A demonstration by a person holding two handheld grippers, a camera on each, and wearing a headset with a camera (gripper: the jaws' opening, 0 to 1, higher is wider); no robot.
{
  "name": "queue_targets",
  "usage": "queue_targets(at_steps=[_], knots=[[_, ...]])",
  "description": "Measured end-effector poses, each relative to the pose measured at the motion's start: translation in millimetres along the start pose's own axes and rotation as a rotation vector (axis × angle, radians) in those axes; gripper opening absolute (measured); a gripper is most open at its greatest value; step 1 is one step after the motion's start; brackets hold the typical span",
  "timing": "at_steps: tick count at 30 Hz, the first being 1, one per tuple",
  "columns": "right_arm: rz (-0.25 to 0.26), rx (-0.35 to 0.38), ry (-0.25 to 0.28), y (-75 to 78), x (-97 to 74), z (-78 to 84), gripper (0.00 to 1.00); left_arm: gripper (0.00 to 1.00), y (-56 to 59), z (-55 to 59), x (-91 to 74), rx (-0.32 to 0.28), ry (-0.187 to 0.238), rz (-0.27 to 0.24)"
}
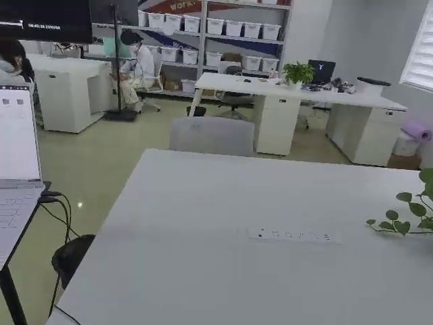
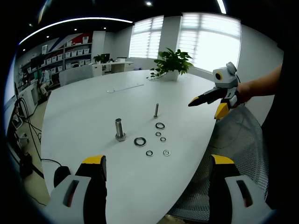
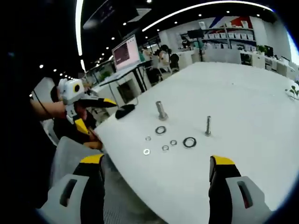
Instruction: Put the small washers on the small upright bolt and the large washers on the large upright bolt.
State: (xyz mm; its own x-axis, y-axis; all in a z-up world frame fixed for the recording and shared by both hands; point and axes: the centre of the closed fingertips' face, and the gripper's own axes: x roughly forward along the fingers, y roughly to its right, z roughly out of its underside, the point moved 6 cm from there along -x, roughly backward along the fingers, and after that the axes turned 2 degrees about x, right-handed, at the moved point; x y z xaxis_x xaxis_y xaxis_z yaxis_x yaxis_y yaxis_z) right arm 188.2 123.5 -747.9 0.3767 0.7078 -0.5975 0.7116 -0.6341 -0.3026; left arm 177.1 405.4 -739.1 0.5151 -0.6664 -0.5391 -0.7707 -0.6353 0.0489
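In the left gripper view the large upright bolt (image 2: 120, 129) and the thin small bolt (image 2: 156, 110) stand on the white table (image 2: 84, 107). Beside them lie two large washers (image 2: 139, 141) (image 2: 160, 125) and several small washers (image 2: 163, 139). My left gripper (image 2: 156, 161) is open and held off the table's near edge, well short of them. The right gripper view has the large bolt (image 3: 161, 110), the small bolt (image 3: 208, 126) and a large washer (image 3: 189, 142) flat on the table. My right gripper (image 3: 157, 161) is open and empty, also back from the edge.
A potted plant (image 2: 172, 63) and a flush power strip (image 2: 124, 87) sit farther along the table. A mesh chair back (image 2: 233, 140) stands by the table's edge. In the head view there are the tabletop (image 1: 203, 271), a laptop (image 1: 17, 145) at left and desks behind.
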Motion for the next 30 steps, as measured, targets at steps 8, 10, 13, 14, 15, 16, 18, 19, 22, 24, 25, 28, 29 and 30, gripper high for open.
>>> queue_targets(at_steps=[8, 10, 13, 14, 15, 16, 18, 19, 22, 24, 25, 28, 29, 30], knots=[[0.003, -0.001, 0.019, -2.5, -0.7, -2.7, 0.91, 0.85, 4.0, -1.4, -2.9, -0.004, 0.001, 0.005], [0.008, 0.0, 0.019, -3.8, -2.9, -0.9, 0.91, 0.85, 5.6, -2.1, -4.7, -0.002, 0.003, 0.004], [0.011, -0.003, 0.027, -7.1, -7.1, -0.1, 0.91, 0.85, 6.1, -2.0, -7.0, -0.006, 0.003, 0.0], [0.012, -0.005, 0.03, -7.2, -8.1, 0.2, 0.91, 0.85, 5.9, -1.9, -7.9, -0.007, 0.004, -0.002], [0.013, -0.007, 0.033, -7.0, -9.6, 0.7, 0.91, 0.85, 5.7, -1.5, -8.3, -0.008, 0.001, -0.005], [0.015, -0.005, 0.032, -6.9, -10.5, 1.0, 0.91, 0.85, 5.7, -0.7, -8.8, -0.01, -0.006, -0.006], [0.018, -0.004, 0.029, -6.6, -12.4, 1.6, 0.91, 0.85, 7.2, -1.1, -10.6, 0.001, -0.01, -0.009], [0.018, -0.007, 0.03, -6.5, -13.0, 1.5, 0.91, 0.85, 8.1, -2.1, -11.4, -0.002, -0.004, -0.008], [0.022, -0.016, 0.018, -3.6, -13.0, 2.4, 0.9, 0.86, 7.9, -1.4, -10.8, -0.005, -0.011, -0.008], [0.023, -0.02, 0.011, -2.8, -12.8, 1.6, 0.89, 0.88, 8.1, -2.1, -9.3, -0.008, -0.01, -0.006], [0.019, -0.026, 0.007, -2.9, -12.6, -0.3, 0.89, 0.89, 8.2, -2.8, -7.7, -0.014, -0.012, -0.002], [0.008, -0.055, -0.004, -1.3, -11.8, -6.7, 0.89, 0.9, 9.4, -5.8, -4.4, -0.014, -0.01, 0.003], [0.007, -0.059, -0.006, 1.4, -10.6, -8.8, 0.89, 0.91, 8.4, -7.1, -3.1, -0.018, -0.004, 0.002], [0.007, -0.061, -0.005, 3.5, -9.7, -10.1, 0.89, 0.91, 8.4, -8.2, -2.5, -0.022, 0.004, 0.003]])
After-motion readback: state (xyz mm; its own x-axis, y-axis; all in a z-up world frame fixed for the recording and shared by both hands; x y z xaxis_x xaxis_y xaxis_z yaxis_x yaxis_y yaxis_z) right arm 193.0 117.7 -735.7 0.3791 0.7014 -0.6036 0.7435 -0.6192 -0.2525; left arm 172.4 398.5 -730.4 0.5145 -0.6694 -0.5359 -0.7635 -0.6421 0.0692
